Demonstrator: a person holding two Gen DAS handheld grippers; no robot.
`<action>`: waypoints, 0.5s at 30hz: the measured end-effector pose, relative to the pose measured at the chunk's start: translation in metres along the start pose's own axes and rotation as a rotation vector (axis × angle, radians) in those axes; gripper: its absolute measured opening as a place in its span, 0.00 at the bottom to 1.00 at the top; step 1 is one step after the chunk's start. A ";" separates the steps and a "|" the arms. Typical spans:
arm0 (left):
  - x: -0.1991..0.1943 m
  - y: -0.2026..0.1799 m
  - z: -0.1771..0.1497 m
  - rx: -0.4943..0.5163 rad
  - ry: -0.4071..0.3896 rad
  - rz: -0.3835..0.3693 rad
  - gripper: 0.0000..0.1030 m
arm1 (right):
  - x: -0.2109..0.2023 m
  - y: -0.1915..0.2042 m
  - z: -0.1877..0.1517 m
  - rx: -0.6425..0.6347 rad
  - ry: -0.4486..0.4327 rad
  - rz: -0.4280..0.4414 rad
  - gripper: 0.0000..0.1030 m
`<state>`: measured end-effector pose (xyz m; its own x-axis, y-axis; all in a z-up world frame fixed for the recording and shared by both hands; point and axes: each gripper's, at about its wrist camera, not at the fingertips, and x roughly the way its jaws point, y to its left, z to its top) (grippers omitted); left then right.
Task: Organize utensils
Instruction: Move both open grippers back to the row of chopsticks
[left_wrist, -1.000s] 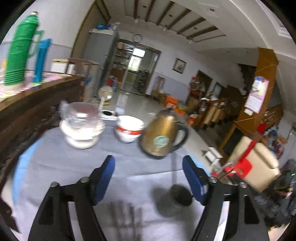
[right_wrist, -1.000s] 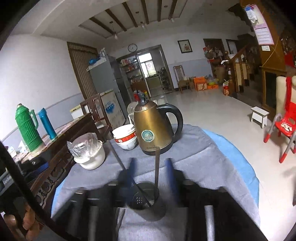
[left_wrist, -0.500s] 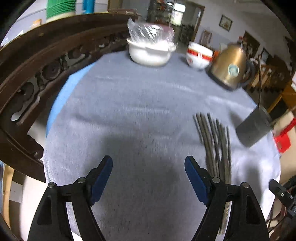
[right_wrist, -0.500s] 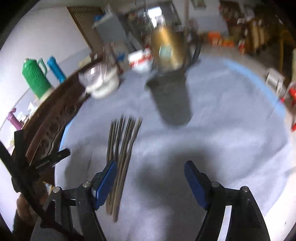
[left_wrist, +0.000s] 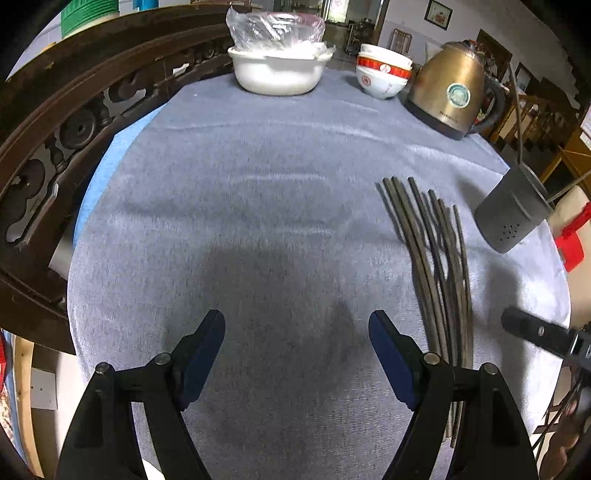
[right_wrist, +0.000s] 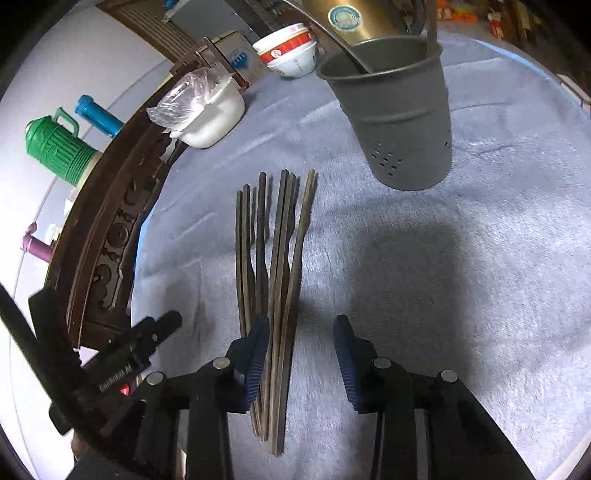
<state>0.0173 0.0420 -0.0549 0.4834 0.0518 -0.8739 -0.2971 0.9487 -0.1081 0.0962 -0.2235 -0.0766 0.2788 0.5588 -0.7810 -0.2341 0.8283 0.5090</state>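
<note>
The right gripper (right_wrist: 300, 352) is closing its jaws around the chopsticks (right_wrist: 275, 280), apparently not yet pinching, while the left gripper (left_wrist: 297, 356) hangs wide open.

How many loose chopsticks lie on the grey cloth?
About 8, though overlapping makes the count uncertain. The chopsticks lie fanned in one bundle on the cloth, beside the grey holder; their near ends run under the right gripper.

kettle (right_wrist: 354, 18) cut off at top, chopsticks' (right_wrist: 273, 295) near ends under claw
</note>
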 end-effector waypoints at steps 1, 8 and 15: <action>0.001 0.000 0.000 -0.001 0.010 0.004 0.78 | 0.003 0.001 0.004 0.005 0.003 0.004 0.38; 0.011 0.009 0.000 -0.030 0.083 0.036 0.78 | 0.022 0.005 0.023 0.032 0.043 -0.011 0.32; 0.015 0.008 -0.002 -0.022 0.103 0.038 0.78 | 0.047 0.007 0.034 0.051 0.104 -0.043 0.21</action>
<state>0.0208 0.0496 -0.0694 0.3847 0.0546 -0.9214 -0.3321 0.9396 -0.0830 0.1390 -0.1907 -0.0975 0.1892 0.5177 -0.8344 -0.1754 0.8539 0.4900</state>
